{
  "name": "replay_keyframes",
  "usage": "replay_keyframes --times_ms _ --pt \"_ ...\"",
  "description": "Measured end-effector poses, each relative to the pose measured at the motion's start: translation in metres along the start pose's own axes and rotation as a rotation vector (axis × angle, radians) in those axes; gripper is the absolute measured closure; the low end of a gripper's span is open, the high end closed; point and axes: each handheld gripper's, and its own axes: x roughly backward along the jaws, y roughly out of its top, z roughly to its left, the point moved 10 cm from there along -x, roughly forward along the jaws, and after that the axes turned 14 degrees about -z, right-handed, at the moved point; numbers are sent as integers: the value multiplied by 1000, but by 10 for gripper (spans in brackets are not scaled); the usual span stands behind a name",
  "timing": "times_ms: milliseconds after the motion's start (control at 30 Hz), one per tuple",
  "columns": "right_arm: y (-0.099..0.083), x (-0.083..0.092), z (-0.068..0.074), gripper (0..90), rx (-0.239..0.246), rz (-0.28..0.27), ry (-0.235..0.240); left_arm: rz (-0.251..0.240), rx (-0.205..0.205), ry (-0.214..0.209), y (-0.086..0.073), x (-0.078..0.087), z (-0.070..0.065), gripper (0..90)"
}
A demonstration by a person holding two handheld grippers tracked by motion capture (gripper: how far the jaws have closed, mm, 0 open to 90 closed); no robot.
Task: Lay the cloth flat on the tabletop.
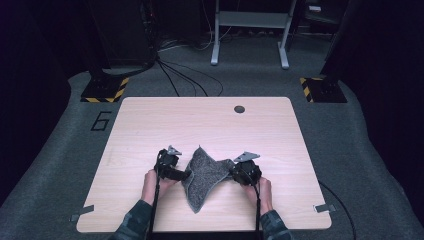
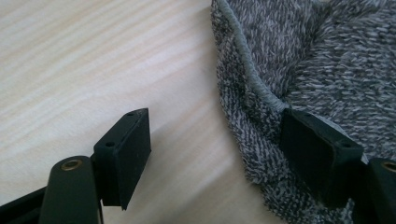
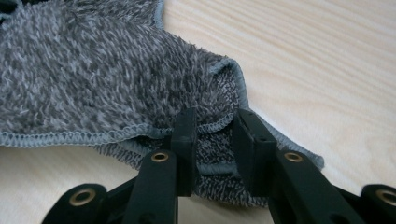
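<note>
We are working at a light wooden surface [image 1: 150,120] with a grey fluffy cloth [image 1: 202,175] lying crumpled near its front edge, between our two hands. We are holding the left claw [image 1: 186,174] at the cloth's left edge; in the left gripper view its jaws are standing wide apart, one jaw over bare wood and the other resting against the hemmed border of the cloth [image 2: 322,60], with nothing clamped between them. We are holding the right claw [image 1: 233,172] at the cloth's right corner. In the right gripper view its jaws are standing a little apart with a folded, stitched corner of the cloth [image 3: 93,84] lying in the gap between them; one jaw is touching the fabric, while a visible space is separating the other jaw from the fold, so the pads are not pressing it. The cloth is bunching up towards the middle, with one point reaching away from us and a narrower tail lying towards the surface's near edge. Both hands are resting low, close to the wood.
</note>
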Motion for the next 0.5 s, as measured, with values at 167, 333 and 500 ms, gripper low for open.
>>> replay_keyframes --times_ms 167,333,500 --pt "-5 8 0 708 -8 -5 15 -1 7 -10 -4 4 -6 248" --pt "-10 16 0 677 3 -3 36 -4 12 -29 -4 10 -9 243" --pt "-2 28 -20 623 -73 -42 20 -53 15 -39 27 19 -3 239"
